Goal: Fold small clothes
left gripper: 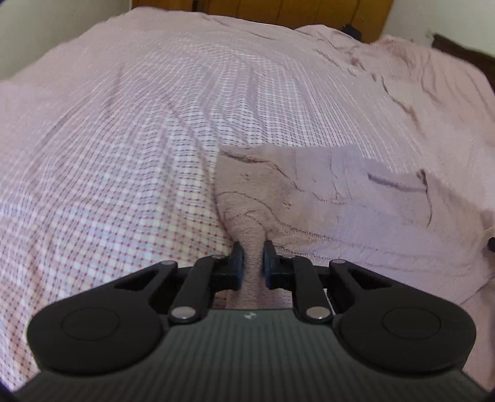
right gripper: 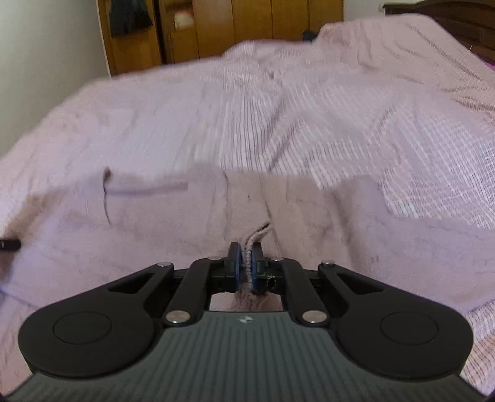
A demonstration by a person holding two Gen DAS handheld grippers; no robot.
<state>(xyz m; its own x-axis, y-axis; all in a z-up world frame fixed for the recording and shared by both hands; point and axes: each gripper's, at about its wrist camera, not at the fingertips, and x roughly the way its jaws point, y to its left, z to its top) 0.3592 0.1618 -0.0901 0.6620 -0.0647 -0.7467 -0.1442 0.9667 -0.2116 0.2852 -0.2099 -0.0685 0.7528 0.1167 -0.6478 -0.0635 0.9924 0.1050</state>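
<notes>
A small pale pink fuzzy garment [left gripper: 324, 191] lies spread on the checked bedcover, reaching right from my left gripper [left gripper: 253, 252]. A bunched corner of it runs between the left gripper's pads, which press on it. In the right wrist view the same pink garment [right gripper: 154, 235] fills the near foreground. My right gripper [right gripper: 246, 252] is shut on its stitched hem, a thin ridge of cloth squeezed between the blue pads. A dark tip at the left edge [right gripper: 9, 244] looks like part of the other gripper.
The bed's pink and white checked cover [left gripper: 108, 154] stretches wide to the left and far side, wrinkled. A wooden wardrobe [right gripper: 247, 27] stands past the bed's far end, and a dark headboard [right gripper: 464, 18] shows at top right.
</notes>
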